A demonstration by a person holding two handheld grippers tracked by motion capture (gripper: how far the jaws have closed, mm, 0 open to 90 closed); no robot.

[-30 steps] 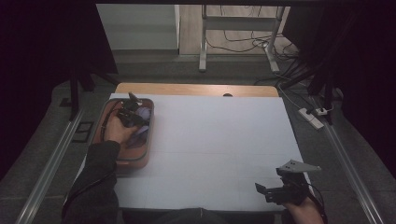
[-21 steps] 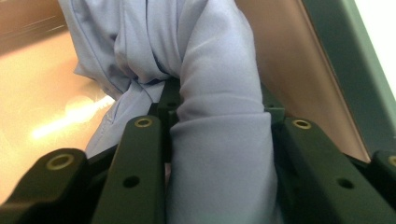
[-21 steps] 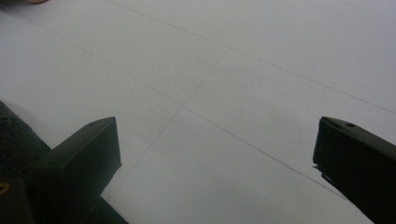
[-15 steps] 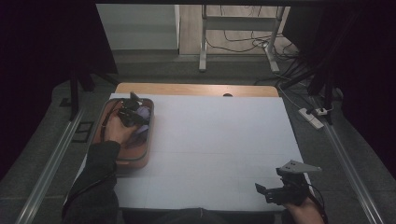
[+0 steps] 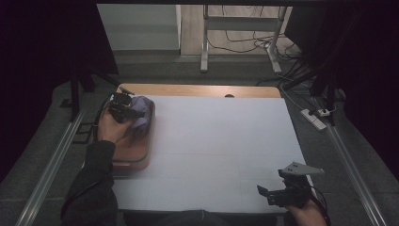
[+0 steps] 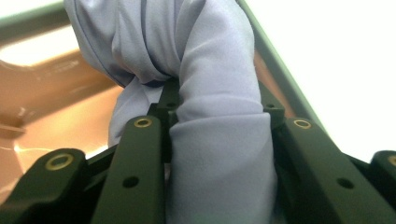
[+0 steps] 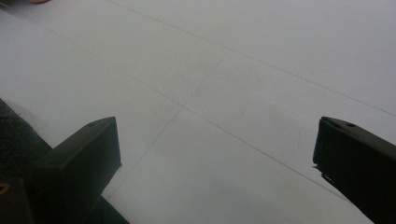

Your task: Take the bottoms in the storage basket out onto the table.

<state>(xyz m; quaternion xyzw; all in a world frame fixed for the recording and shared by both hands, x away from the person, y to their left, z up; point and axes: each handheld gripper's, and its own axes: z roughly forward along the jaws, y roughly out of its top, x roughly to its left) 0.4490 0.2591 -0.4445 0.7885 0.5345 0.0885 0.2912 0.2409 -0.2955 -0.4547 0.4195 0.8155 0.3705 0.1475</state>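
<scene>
Lifting step: left gripper clenched on the lilac cloth, above the brown tray at nine o'clock. Right gripper released, idle at five o'clock. Next: carrying cloth clear of the tray onto the white table.

The brown oval tray sits at the left edge of the white-topped table. A crumpled lilac cloth is over the tray's far end, held in the left hand-held gripper. The right hand-held gripper is at the near right corner.
</scene>
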